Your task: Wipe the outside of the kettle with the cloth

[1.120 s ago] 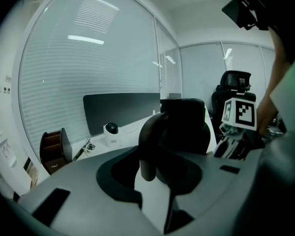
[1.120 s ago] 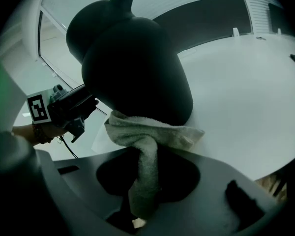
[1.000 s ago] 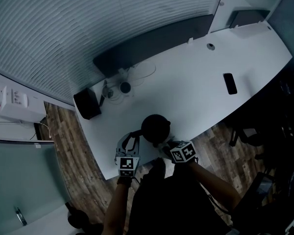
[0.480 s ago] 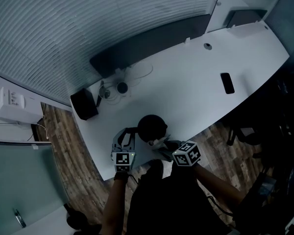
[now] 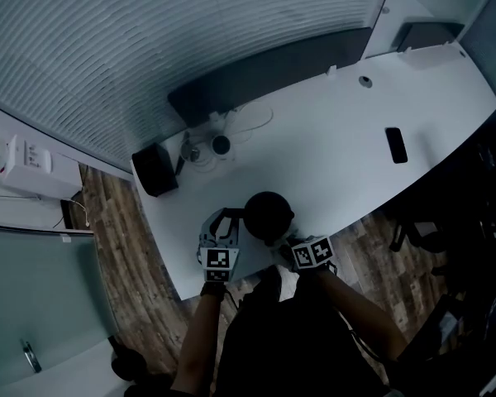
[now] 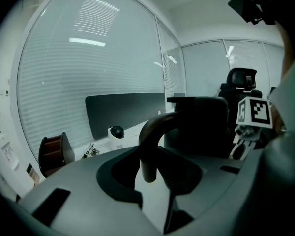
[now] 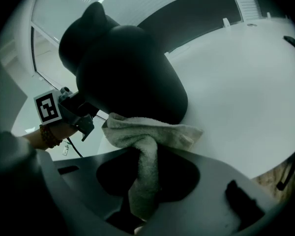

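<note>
The black kettle (image 5: 269, 213) stands near the front edge of the white table (image 5: 347, 151). My left gripper (image 5: 222, 224) is at its left, shut on the kettle's curved handle (image 6: 148, 146), which runs down between the jaws. In the right gripper view the kettle's round body (image 7: 123, 68) fills the upper left. My right gripper (image 7: 147, 168) is shut on a pale folded cloth (image 7: 150, 134), whose bunched end presses against the kettle's lower side. In the head view the right gripper (image 5: 289, 243) sits at the kettle's front right.
A black phone (image 5: 394, 145) lies far right on the table. At the back left are a dark round container (image 5: 155, 169), a small ball-shaped device (image 5: 221, 145) with cables, and a long dark panel (image 5: 273, 73). The table's front edge runs just under my grippers. An office chair (image 6: 241, 77) stands behind.
My right gripper drew the cloth a little away from the kettle and has come back against it. The left gripper has kept its hold on the handle.
</note>
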